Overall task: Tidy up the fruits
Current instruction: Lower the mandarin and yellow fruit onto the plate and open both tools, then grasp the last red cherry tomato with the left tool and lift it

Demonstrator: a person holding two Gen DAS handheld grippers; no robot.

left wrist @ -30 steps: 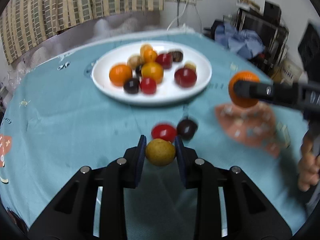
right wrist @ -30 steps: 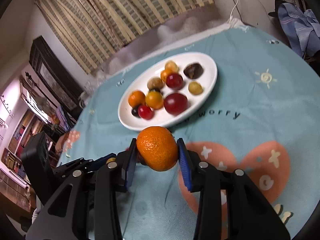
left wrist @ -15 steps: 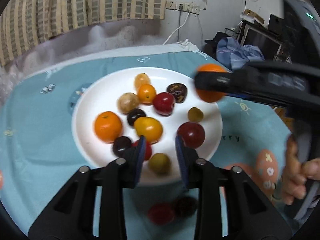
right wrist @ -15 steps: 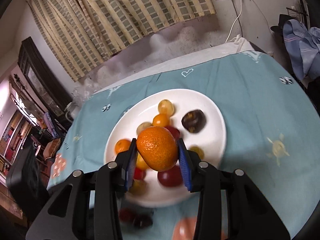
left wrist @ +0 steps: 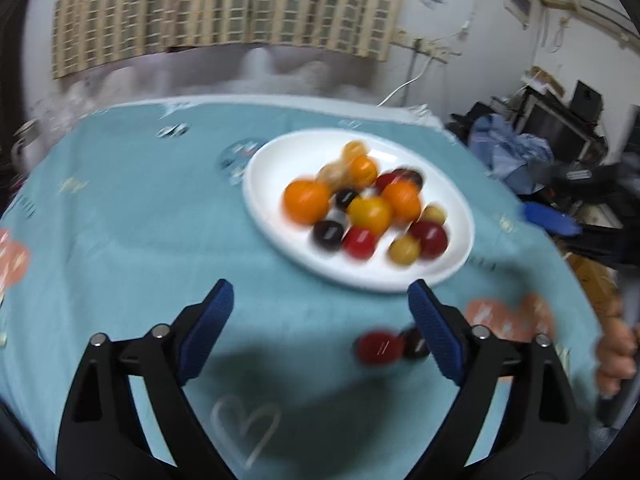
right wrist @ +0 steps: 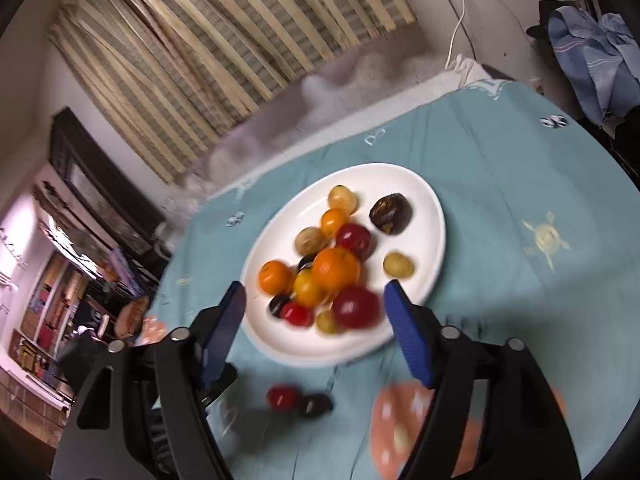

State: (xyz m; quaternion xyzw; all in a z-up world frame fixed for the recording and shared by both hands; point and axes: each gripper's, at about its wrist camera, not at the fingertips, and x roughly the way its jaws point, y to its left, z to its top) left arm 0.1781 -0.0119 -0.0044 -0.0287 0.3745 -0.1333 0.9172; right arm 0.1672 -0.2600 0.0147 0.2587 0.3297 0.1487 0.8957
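Observation:
A white plate point(left wrist: 272, 152) point(right wrist: 436, 208) on the teal tablecloth holds several small fruits. Among them are a large orange point(right wrist: 336, 270) and a yellow-green fruit point(left wrist: 404, 250) near the front rim. A red fruit point(left wrist: 378, 347) point(right wrist: 282, 396) and a dark fruit point(left wrist: 414, 342) point(right wrist: 316, 404) lie side by side on the cloth in front of the plate. My left gripper point(left wrist: 320, 296) hangs before the plate, jaws opening wide, nothing between the pads. My right gripper point(right wrist: 316, 292) hovers above the plate's near side, jaws also opening and empty. One of its blue pads point(left wrist: 548, 218) shows at the right of the left wrist view.
A hand point(left wrist: 616, 356) grips the right tool at the right edge. Beyond the table's far edge are a striped curtain point(right wrist: 240, 40) and a wall with cables. A heap of blue clothes point(left wrist: 516, 152) lies at the right, and shelves point(right wrist: 48, 280) stand at the left.
Both grippers carried their fruit over the plate and let go. The orange and the yellow-green fruit now lie on the plate. Both jaws have spread wide, and the views are blurred by motion.

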